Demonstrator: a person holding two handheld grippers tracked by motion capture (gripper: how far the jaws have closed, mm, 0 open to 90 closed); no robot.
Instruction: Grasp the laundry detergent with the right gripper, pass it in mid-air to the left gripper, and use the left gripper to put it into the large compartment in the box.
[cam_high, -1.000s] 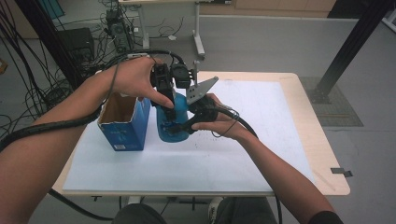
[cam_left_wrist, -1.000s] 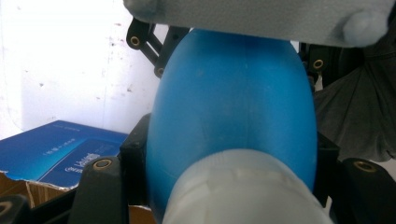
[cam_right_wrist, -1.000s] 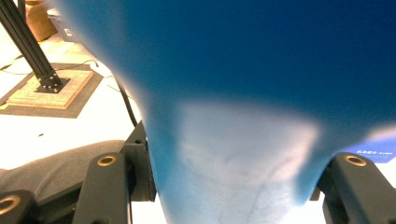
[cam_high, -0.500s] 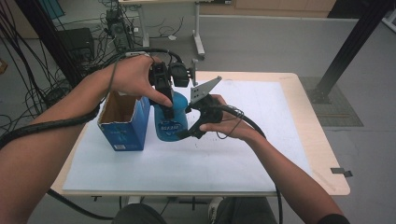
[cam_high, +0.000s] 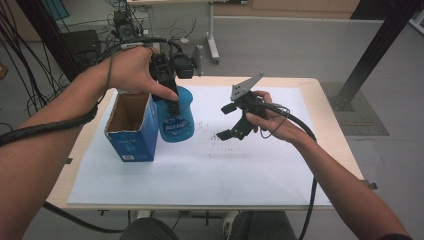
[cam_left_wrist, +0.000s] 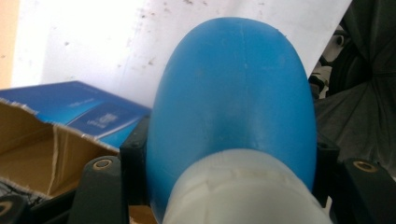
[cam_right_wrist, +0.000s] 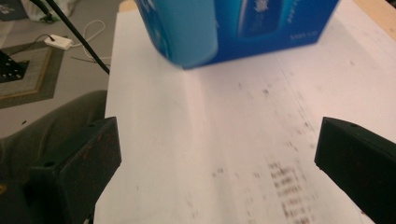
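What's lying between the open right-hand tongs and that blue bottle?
Nothing but bare white paper with faint dark specks, seen in the high view, lies between the right tongs and the blue bottle.

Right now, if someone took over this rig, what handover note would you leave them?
Left gripper: shut on the blue bottle, gripping near its white neck, beside the open blue carton.
Right gripper: jaws have just been opening, nothing between them, out over the white paper, apart from the bottle.
Done: bottle is out of the carton, in the left gripper alone.
Left: probably set the bottle down upright on the paper and release.
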